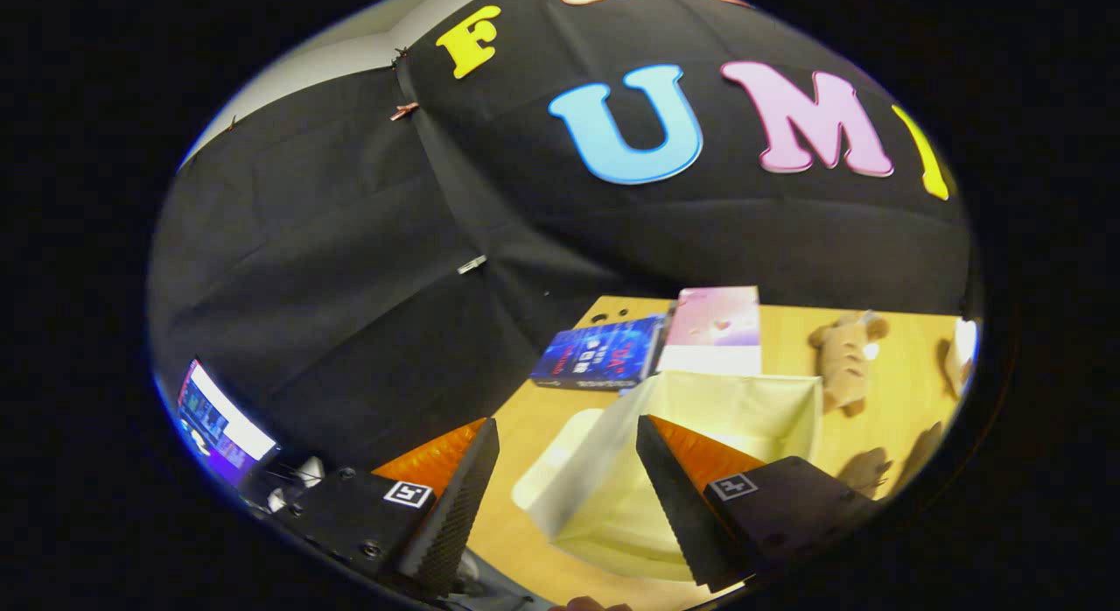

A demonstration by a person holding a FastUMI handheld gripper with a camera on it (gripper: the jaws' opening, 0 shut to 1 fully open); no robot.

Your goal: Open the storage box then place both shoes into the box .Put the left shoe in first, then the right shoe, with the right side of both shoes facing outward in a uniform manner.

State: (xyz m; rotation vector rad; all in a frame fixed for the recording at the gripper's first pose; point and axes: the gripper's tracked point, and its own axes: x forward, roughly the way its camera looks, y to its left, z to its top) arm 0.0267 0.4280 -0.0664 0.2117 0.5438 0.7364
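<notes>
While the camera looked forward along them, the gripper [560, 480] had its two fingers at the bottom of the frame, spread wide apart and holding nothing. Between and just ahead of the fingers sat the storage box [700, 418], a pale cream fabric bin with its top open; its near left wall [595, 471] rose in the gap between the fingers, and the right finger overlapped the box's lower right part. A pale flat piece [560, 458], possibly the box's lid, lay against the box's left side on the wooden table [516, 506]. Beyond the box, toward the middle of the frame, a dark blue book [599, 353] lay flat on the table, and just beside it on the right was a pink and white book or card [713, 331]. To the right of those, a brown plush toy [844, 357] lay on the table, near the box's far right corner. More brownish shapes sat at the far right edge, too distorted to identify. At lower left, beyond the left finger, a lit screen [219, 423] showed.
</notes>
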